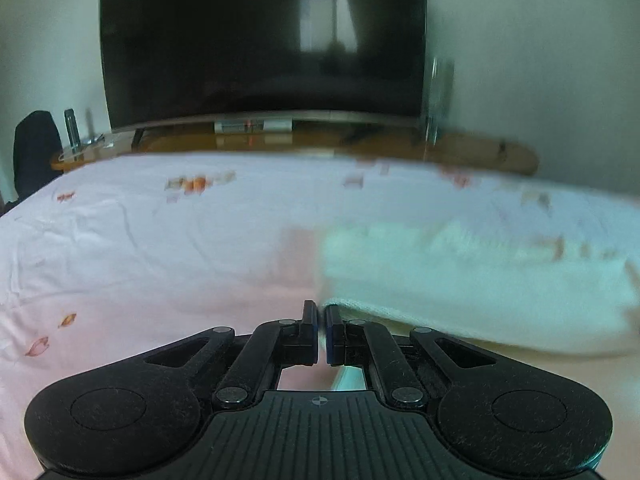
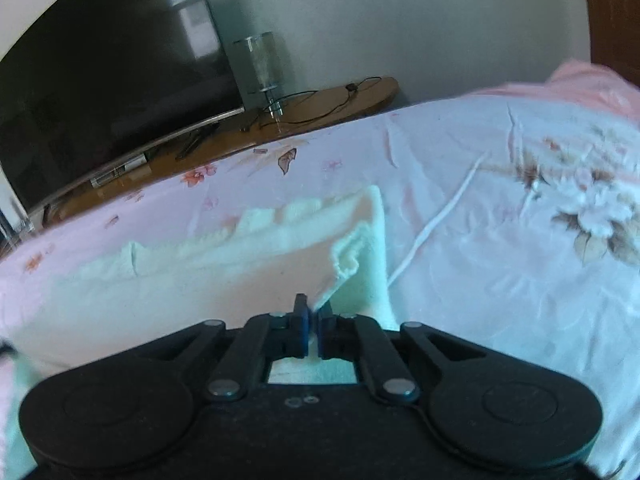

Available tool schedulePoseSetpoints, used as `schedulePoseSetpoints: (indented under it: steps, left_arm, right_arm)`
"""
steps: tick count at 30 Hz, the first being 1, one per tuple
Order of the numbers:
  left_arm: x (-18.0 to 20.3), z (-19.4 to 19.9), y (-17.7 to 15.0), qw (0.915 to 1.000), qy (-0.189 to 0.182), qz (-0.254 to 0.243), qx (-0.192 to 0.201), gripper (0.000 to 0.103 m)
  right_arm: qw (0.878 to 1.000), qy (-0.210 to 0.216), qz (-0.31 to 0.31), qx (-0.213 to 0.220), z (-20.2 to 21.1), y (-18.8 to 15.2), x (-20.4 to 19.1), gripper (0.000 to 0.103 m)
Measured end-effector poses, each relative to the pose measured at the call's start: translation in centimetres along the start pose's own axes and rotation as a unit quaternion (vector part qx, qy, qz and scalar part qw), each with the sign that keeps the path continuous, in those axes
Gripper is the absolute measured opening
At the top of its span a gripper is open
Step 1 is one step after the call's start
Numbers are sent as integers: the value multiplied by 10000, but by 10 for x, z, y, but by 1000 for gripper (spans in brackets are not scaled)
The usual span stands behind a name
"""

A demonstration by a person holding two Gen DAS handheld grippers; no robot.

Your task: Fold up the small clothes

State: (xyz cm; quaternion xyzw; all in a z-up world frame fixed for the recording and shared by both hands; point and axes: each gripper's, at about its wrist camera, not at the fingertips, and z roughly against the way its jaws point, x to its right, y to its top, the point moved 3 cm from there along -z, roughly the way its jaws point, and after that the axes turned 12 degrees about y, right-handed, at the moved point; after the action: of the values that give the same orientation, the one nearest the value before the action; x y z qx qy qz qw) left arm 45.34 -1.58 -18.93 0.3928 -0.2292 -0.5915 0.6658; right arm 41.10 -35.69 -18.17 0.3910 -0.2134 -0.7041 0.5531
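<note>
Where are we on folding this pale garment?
Early. Done: both grips are set. The left gripper and right gripper are each shut on an edge of the pale garment, lifting it off the floral bedsheet. Left: the fold and smoothing.

My left claw [image 1: 321,322] is matte black, with two round side discs, silver rivets at the linkage pivots, a ribbed centre plate bearing a small crosshair mark, and blue pads on its fingers. My right claw [image 2: 313,320] has the same black linkage, discs, rivets and blue pads, but I see a plain, dusty centre plate with two small holes.
</note>
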Motion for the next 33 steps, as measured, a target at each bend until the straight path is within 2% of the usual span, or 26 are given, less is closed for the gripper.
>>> schedulePoseSetpoints:
  steps: [2, 5, 7, 8, 9, 13, 17, 19, 20, 26, 28, 29, 31, 33]
  left_arm:
    - [0, -11, -7, 9995, 51, -126, -278, 4]
    - [0, -7, -10, 9992, 83, -288, -280, 5]
    - [1, -2, -8, 9985, 33, -407, -360, 5]
    - [-1, 2, -6, 9984, -11, -413, -378, 5]
    - [-3, 5, -4, 9985, -47, -377, -387, 5]
    - [-21, 9, 12, 9983, -191, 123, -534, 5]
    - [-17, -8, 29, 9970, -274, 330, -651, 5]
    - [-8, -23, 35, 9960, -294, 387, -753, 5]
    - [-4, -28, 36, 9958, -266, 384, -784, 5]
    - [18, -64, 47, 9966, -68, 244, -782, 5]
    - [16, -73, 55, 9959, -85, 371, -818, 5]
    - [14, -78, 58, 9953, -93, 445, -854, 5]
    - [12, -88, 63, 9938, -163, 567, -944, 5]
    - [13, -98, 65, 9920, -242, 587, -1088, 5]
  right_arm:
    - [9999, 62, -72, -79, -4, 0, 5, 5]
    - [9999, 70, -103, -39, 1, 5, 6, 6]
    - [9993, 228, -301, 15, 7, 6, 12, 11]
    - [9982, 368, -483, 28, 9, 7, 16, 18]
    - [9969, 489, -619, 12, 10, 8, 19, 25]
    - [9971, 449, -606, 115, 12, 17, 19, 25]
    - [9972, 334, -646, 146, 9, 22, 22, 26]
    - [9980, 345, -520, 24, 4, 19, 18, 19]
    - [9985, 330, -438, -12, 3, 16, 16, 7]
    - [9982, 388, -423, -196, 6, -1, 19, 6]
    - [9987, 379, -155, -294, 4, 6, 13, 10]
    - [9987, 415, -122, -269, 5, 10, 11, 22]
    - [9985, 506, -116, -198, 3, 20, 9, 37]
    - [9985, 518, -118, -148, -2, 27, 10, 40]
